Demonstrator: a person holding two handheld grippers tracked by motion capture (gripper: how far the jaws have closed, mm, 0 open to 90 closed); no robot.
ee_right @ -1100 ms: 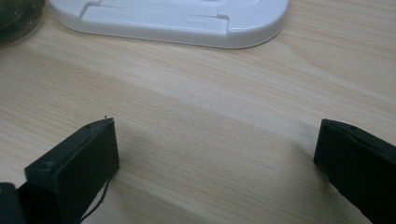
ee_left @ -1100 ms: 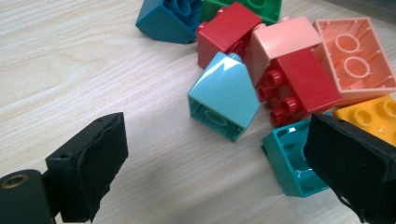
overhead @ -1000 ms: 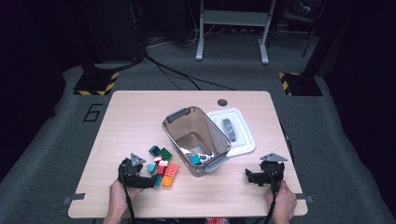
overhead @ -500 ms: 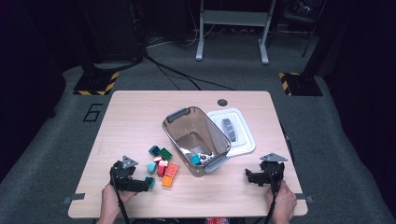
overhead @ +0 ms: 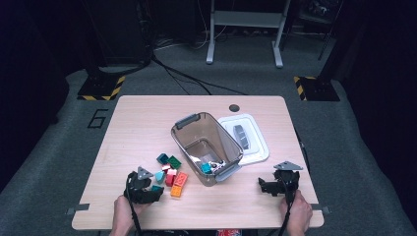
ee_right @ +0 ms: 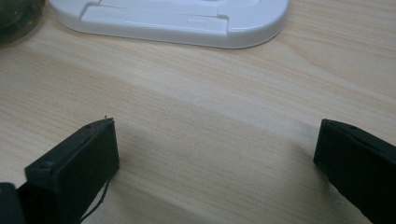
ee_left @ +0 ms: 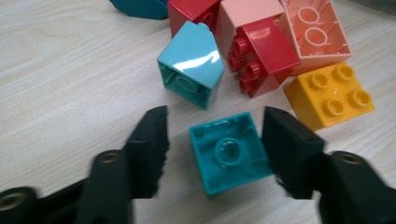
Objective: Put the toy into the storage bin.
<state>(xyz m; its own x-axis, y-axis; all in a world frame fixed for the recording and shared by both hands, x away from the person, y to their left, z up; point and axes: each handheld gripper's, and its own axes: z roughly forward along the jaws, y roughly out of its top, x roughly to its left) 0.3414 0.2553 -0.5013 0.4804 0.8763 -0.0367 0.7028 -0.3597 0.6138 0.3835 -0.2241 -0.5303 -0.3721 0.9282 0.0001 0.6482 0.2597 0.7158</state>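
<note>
I'm in the pick-up step: my left gripper (ee_left: 212, 149) sits low at the near left of the table (overhead: 142, 123), with the teal brick (ee_left: 229, 151) lying upside down between its jaws. The jaws have just been closing; the right one looks to be at the brick's side, while a gap remains at the left one, so I judge the brick framed but not yet pinched. It lies at the near edge of the loose pile, just beside the light-blue brick (ee_left: 191, 70), with the red brick (ee_left: 266, 53) and the yellow brick (ee_left: 329, 93) a little beyond it. As I read it, the next move calls for finishing the squeeze squarely on the two side walls, then lifting straight up so the neighbours aren't dragged, and carrying it right and far to the clear bin (overhead: 206, 147), where a few pieces already lie. My right gripper (ee_right: 215, 158) waits at the near right with its jaws spread wide over bare wood, near the white lid (overhead: 253, 147). For writing, I can read a single "6" (overhead: 98, 118) marked on the floor by the table's far left corner; no brand on the bricks can be made out.
</note>
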